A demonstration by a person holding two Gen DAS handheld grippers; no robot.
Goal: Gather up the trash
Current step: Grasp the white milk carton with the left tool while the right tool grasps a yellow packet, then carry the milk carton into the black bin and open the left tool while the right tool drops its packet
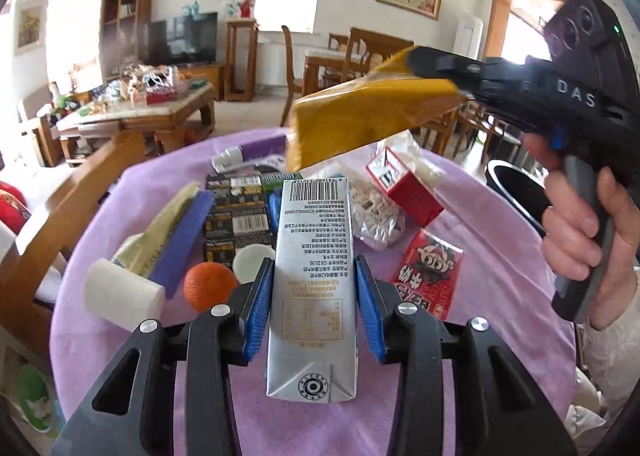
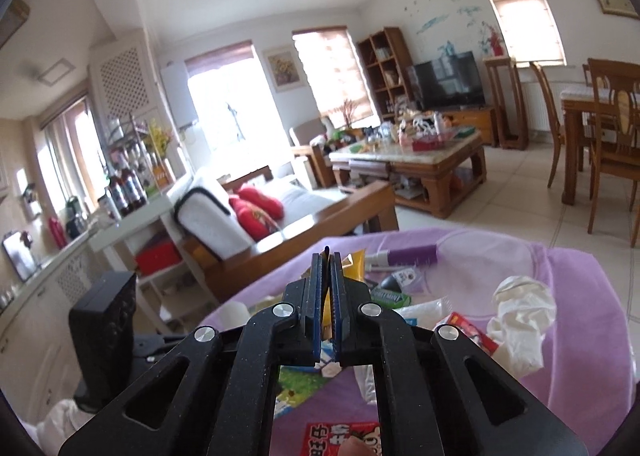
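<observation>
A silver drink carton [image 1: 312,256] lies lengthwise on the purple tablecloth [image 1: 500,264]. My left gripper [image 1: 314,262] is shut on it, a blue pad against each long side. At the upper right of the left wrist view, a hand holds my right gripper [image 1: 416,59] above the table, shut on a flat mustard-yellow packet [image 1: 360,119] that is blurred. In the right wrist view the right gripper [image 2: 329,256] has its pads together on the packet's thin yellow edge [image 2: 330,310].
Litter covers the cloth: an orange ball [image 1: 210,286], a white roll [image 1: 124,296], a black packet [image 1: 236,215], a red box [image 1: 404,183], a red snack wrapper [image 1: 428,276] and crumpled white tissue [image 2: 520,320]. A black bin [image 1: 516,191] stands at the table's right edge.
</observation>
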